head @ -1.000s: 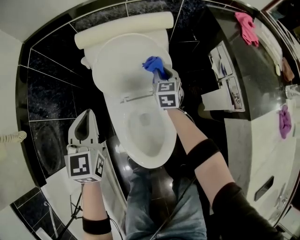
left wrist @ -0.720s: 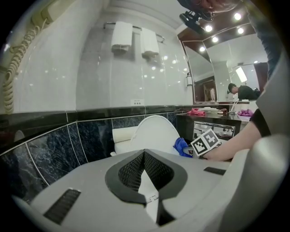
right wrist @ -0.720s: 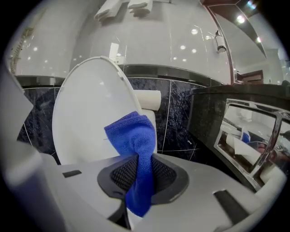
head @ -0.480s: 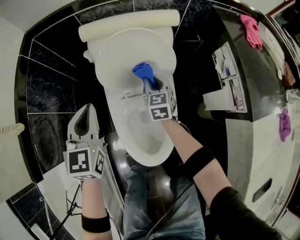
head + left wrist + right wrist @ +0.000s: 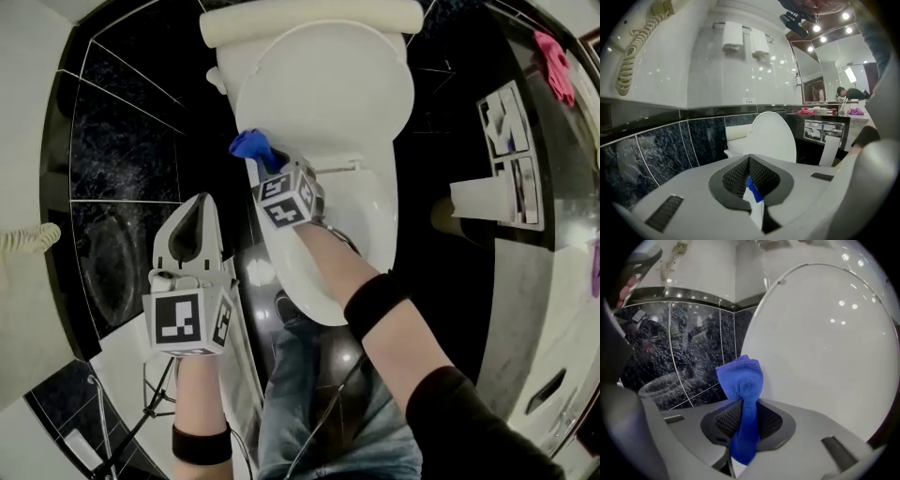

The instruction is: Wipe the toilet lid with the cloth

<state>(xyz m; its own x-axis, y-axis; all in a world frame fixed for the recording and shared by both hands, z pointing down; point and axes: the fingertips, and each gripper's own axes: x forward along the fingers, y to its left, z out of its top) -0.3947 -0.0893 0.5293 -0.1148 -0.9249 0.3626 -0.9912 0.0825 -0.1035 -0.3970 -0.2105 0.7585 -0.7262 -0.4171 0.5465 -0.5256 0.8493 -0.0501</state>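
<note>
The right gripper (image 5: pixel 266 165) has its jaws pinched on the blue cloth (image 5: pixel 740 380), which stands up from them in a bunched fold. In the head view that bunch sits left of centre, just at the lower left edge of the raised toilet lid (image 5: pixel 328 84). I cannot tell whether it presses on the lid or hangs just off the rim.

To wipe well, I judge the cloth should be brought onto the white face and laid flatter against it. It can then be drawn across in overlapping passes with steady pressure. As it stands, only the tip of the bunch would touch. The cloth is narrow, so many strokes will be needed, and the hard jaw tips should stay off the plastic.

The left gripper (image 5: pixel 195 214) hangs at the lower left of the frame, clear of the work, its jaws pressed together with no cloth in them. The person's legs (image 5: pixel 300 422) stand close to the front of the open bowl (image 5: pixel 375 225), where a slipped cloth could drop.

Left of the toilet a round bin (image 5: pixel 111 267) stands by the dark tiled wall (image 5: pixel 693 343), leaving little room on that side. Behind the lid is the tank (image 5: pixel 309 21). At the far right, a paper roll (image 5: pixel 476 199) and a pink rag (image 5: pixel 553 61) lie well apart from the work.
</note>
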